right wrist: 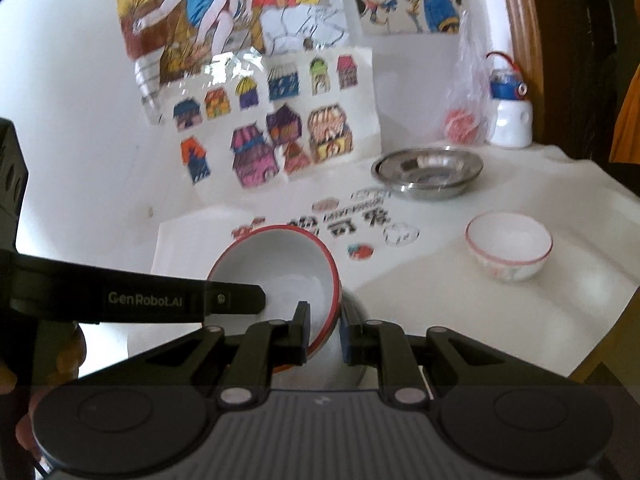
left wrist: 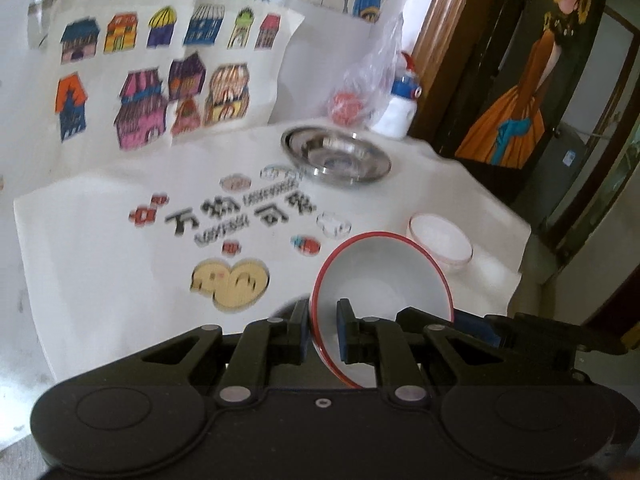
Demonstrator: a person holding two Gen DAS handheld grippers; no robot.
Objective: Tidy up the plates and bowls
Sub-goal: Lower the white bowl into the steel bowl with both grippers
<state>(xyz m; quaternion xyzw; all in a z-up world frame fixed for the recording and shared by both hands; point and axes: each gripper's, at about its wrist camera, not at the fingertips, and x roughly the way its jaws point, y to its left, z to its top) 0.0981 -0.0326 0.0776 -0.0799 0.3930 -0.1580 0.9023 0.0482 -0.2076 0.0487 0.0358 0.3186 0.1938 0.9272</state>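
Observation:
A red-rimmed white bowl [left wrist: 384, 276] is tilted and held above the white table. My left gripper [left wrist: 323, 332] is shut on its near rim. In the right wrist view the same bowl [right wrist: 288, 272] is held by my right gripper [right wrist: 325, 334], shut on the rim's right side, with the left gripper's finger [right wrist: 236, 299] reaching in from the left. A small white bowl with a pink pattern [left wrist: 440, 240] [right wrist: 508, 246] stands at the table's right. A steel plate [left wrist: 336, 154] [right wrist: 428, 170] sits at the far side.
The white table cover [left wrist: 100, 260] has printed characters and stickers. A plastic bag with a red thing [left wrist: 360, 92] and a white and blue bottle [left wrist: 402, 96] stand by the far wall. Drawings hang on the wall. The table's right edge [right wrist: 592, 360] drops off near a door.

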